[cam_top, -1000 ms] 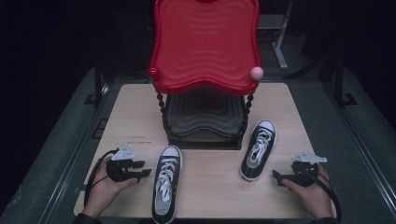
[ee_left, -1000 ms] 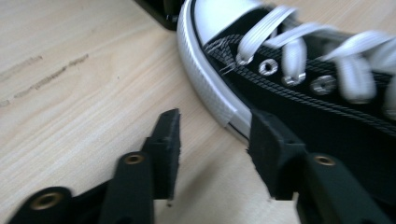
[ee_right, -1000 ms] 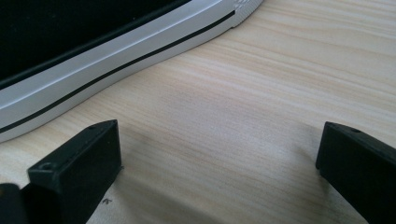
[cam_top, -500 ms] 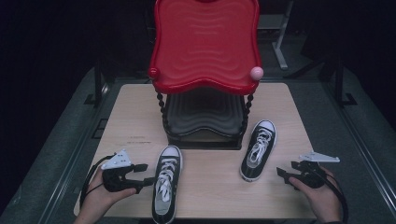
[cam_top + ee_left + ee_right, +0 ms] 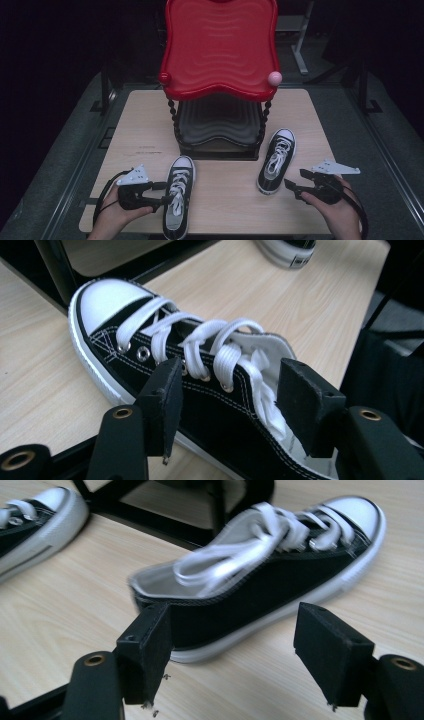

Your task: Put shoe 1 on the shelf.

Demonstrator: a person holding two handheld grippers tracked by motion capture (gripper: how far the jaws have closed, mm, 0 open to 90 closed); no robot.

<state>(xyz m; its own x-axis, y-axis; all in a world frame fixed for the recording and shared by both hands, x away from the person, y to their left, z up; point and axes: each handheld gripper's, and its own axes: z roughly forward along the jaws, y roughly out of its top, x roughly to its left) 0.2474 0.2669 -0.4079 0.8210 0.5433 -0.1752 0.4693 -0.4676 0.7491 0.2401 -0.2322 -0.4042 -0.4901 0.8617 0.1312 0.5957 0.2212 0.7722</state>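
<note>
Here, pale wooden table (image 5: 225, 210), dark room, left gripper (image 5: 161, 192) fingers closing around shoe (image 5: 177, 197), right gripper (image 5: 295, 181) fingers spread.

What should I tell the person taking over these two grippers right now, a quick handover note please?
Left gripper: jaws open, straddling the laced side of the left shoe; the pads do not yet press on it. They have just been closing a little.
Right gripper: open, empty, a short way off the heel of the right shoe.
Both black-and-white sneakers lie flat on the table, toes toward the red two-tier stand, one at each side of its base.
Done: nothing lifted or placed.
Left: probably grip each shoe and move it, perhaps onto the stand.
</note>
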